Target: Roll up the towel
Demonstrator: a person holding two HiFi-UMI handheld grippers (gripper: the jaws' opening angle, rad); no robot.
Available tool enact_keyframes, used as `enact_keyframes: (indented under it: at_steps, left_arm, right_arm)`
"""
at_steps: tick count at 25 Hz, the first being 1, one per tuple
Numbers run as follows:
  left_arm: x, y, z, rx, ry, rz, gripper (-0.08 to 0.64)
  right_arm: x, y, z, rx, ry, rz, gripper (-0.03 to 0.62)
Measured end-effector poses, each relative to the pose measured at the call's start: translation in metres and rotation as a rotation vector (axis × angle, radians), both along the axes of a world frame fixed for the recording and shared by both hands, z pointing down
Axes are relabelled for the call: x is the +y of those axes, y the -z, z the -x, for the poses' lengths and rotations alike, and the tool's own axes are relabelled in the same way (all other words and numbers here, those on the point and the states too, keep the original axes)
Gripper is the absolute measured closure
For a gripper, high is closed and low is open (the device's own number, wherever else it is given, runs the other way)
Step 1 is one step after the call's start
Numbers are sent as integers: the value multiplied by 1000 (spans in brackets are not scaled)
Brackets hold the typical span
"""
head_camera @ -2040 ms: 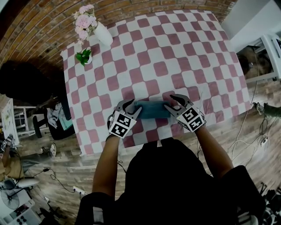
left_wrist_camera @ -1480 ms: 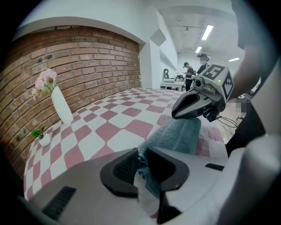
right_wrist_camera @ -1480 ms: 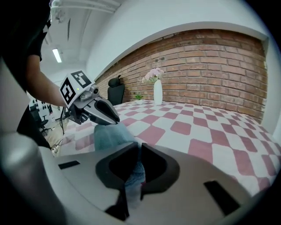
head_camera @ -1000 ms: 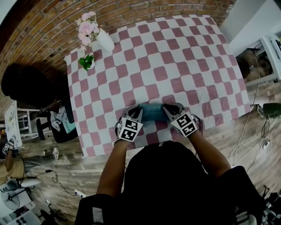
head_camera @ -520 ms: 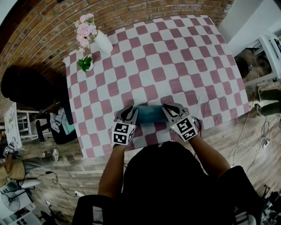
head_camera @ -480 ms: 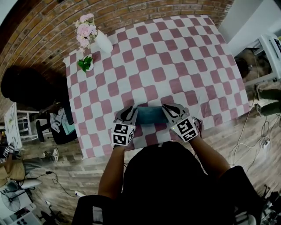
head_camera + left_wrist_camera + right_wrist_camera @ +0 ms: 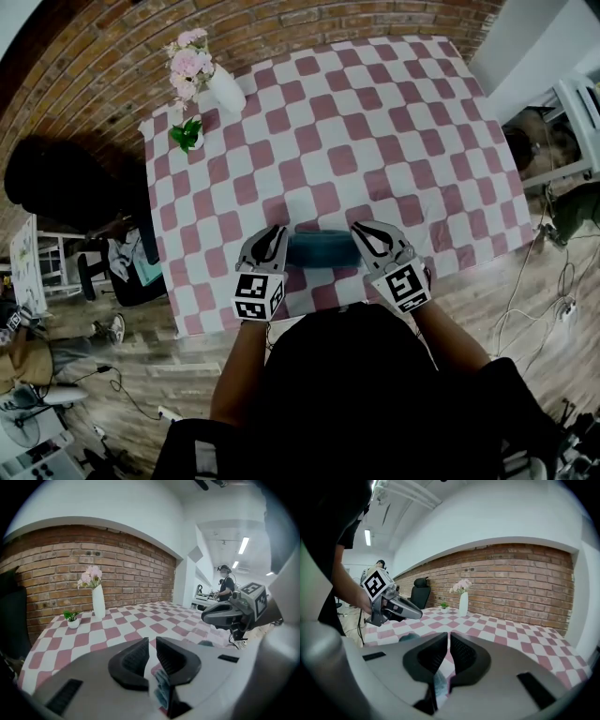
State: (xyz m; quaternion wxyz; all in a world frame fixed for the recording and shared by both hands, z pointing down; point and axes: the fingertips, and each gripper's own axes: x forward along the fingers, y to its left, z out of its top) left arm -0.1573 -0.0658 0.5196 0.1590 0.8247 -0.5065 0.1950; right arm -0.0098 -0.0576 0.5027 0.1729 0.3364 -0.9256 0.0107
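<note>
The teal towel (image 7: 322,250), rolled into a short cylinder, hangs between my two grippers above the near edge of the checked table (image 7: 375,122). My left gripper (image 7: 274,234) grips its left end; its jaws have just been closing, and teal cloth (image 7: 161,686) shows pinched between them. My right gripper (image 7: 366,232) holds the right end, jaws nearly together, with a strip of towel (image 7: 439,684) between them. Each gripper view shows the other gripper across the roll: the right gripper (image 7: 225,616) and the left gripper (image 7: 401,609).
A white vase of pink flowers (image 7: 223,84) and a small potted plant (image 7: 187,134) stand at the table's far left corner by the brick wall. A black chair (image 7: 47,178) sits left of the table. Cables lie on the wooden floor at the right.
Both grippers have risen with the rolled towel held between them, lifting it off the tablecloth and a little toward the near edge. Both wrists have rolled slightly.
</note>
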Motion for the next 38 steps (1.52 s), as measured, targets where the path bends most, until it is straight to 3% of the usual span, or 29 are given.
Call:
enact_keyframes:
  at_steps: [3,8,17,30,34,38]
  left_arm:
    - [-10,36,4,18,18,-89,562]
    - [-33,109,18,102,72,-247,565]
    - [-36,200,31,109,136,-455,565]
    - [-32,224,40,85,172,-510,565]
    - [-30,220,37,76,156,-497,565]
    - [-30,216,35,73,146,-485,565]
  right_arm:
    - [-11,40,-1,-60,-24,-57,582]
    - [-30,120,2,-192,-65,-186,594]
    - [-35,216,1,-245,-101,-400,595]
    - [-36,241,4,-335,-99,-420,594]
    - [-37,242,4,-328,-97,-433,594]
    - [-37,242,4,-290,-70,-505,594]
